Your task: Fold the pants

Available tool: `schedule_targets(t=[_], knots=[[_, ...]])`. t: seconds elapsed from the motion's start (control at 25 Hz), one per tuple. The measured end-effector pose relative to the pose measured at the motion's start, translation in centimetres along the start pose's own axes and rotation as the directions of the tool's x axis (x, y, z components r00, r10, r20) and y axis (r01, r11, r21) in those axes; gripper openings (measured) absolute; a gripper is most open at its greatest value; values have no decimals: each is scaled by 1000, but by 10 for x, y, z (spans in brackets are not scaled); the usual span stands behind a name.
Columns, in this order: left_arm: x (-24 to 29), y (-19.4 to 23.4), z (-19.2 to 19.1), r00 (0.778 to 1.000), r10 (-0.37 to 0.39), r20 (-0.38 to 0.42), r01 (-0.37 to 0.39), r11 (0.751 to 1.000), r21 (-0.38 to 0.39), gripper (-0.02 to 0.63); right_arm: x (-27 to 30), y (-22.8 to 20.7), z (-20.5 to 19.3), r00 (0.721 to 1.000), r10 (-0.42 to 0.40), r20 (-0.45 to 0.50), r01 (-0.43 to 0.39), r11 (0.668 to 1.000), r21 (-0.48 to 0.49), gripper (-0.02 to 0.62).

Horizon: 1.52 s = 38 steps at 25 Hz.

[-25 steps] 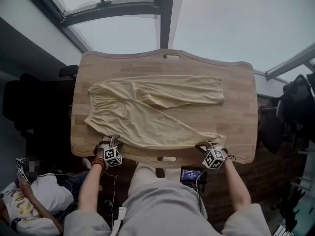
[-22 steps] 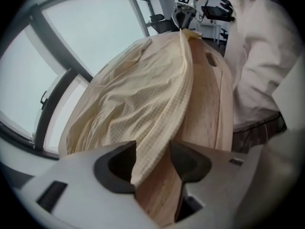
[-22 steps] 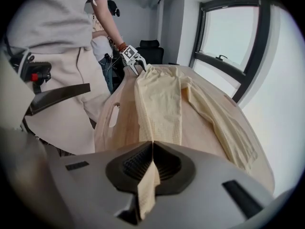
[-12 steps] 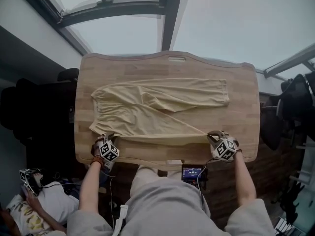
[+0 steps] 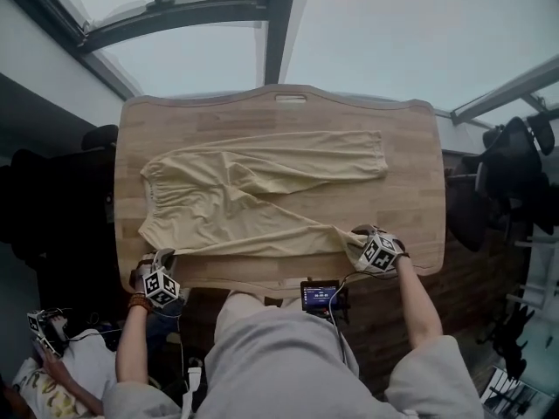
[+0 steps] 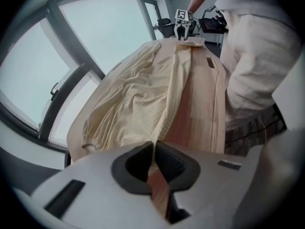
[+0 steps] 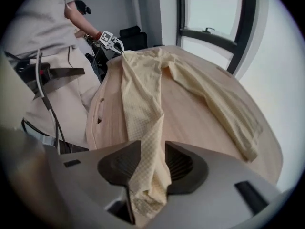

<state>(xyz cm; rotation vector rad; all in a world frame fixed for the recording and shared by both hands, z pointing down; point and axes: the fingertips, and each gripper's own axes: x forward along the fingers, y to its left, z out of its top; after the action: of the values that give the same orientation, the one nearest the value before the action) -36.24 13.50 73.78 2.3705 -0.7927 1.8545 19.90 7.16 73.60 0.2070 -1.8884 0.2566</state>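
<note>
Pale yellow pants (image 5: pixel 244 199) lie flat on the wooden table (image 5: pixel 410 147), waistband at the left and both legs reaching right. My left gripper (image 5: pixel 162 258) is at the waistband's near corner by the table's front edge. Its jaws are closing to a narrow slit, and the cloth's edge (image 6: pixel 167 104) runs into it (image 6: pixel 154 159). My right gripper (image 5: pixel 358 236) is over the near leg's cuff. Its jaws are opening, and the cuff (image 7: pixel 147 185) hangs crumpled and loose between the parted pads (image 7: pixel 183 168).
A small device with a lit screen (image 5: pixel 320 295) hangs at the person's waist against the table's front edge. A dark chair (image 5: pixel 507 173) stands to the right and another (image 5: pixel 96 138) to the left. A second person sits on the floor at the lower left (image 5: pixel 44 382).
My left gripper has slid left along the pants' near edge toward the waistband corner and the table's front. The near leg now lies straighter. My right gripper stays at the cuff.
</note>
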Motion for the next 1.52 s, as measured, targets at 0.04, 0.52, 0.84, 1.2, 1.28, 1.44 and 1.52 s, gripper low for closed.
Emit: schedule_targets(t=[0.04, 0.52, 0.84, 1.2, 1.28, 1.44, 1.52], knots=[[0, 0, -1, 1000, -4, -11, 4, 1000, -2, 21, 8, 6, -6, 1000, 7, -13, -6, 1000, 29, 170], [7, 13, 7, 996, -32, -86, 26, 998, -62, 21, -1, 31, -35, 919, -364, 151, 319, 912, 257, 249], [16, 12, 13, 989, -57, -136, 45, 995, -92, 20, 37, 58, -54, 967, -250, 53, 242, 962, 127, 219], [-26, 20, 17, 997, 7, -79, -15, 995, -95, 20, -62, 45, -61, 966, -142, 218, 102, 978, 182, 12], [-39, 23, 20, 998, 33, -48, -38, 992, -117, 20, -88, 25, -65, 956, -165, 242, 111, 969, 222, 12], [-57, 41, 33, 996, 87, 7, -85, 986, -142, 20, -125, -19, -57, 940, -214, 264, 157, 962, 223, 12], [-62, 56, 43, 994, 106, 26, -101, 985, -137, 20, -136, -40, -49, 937, -231, 262, 182, 963, 198, 12]])
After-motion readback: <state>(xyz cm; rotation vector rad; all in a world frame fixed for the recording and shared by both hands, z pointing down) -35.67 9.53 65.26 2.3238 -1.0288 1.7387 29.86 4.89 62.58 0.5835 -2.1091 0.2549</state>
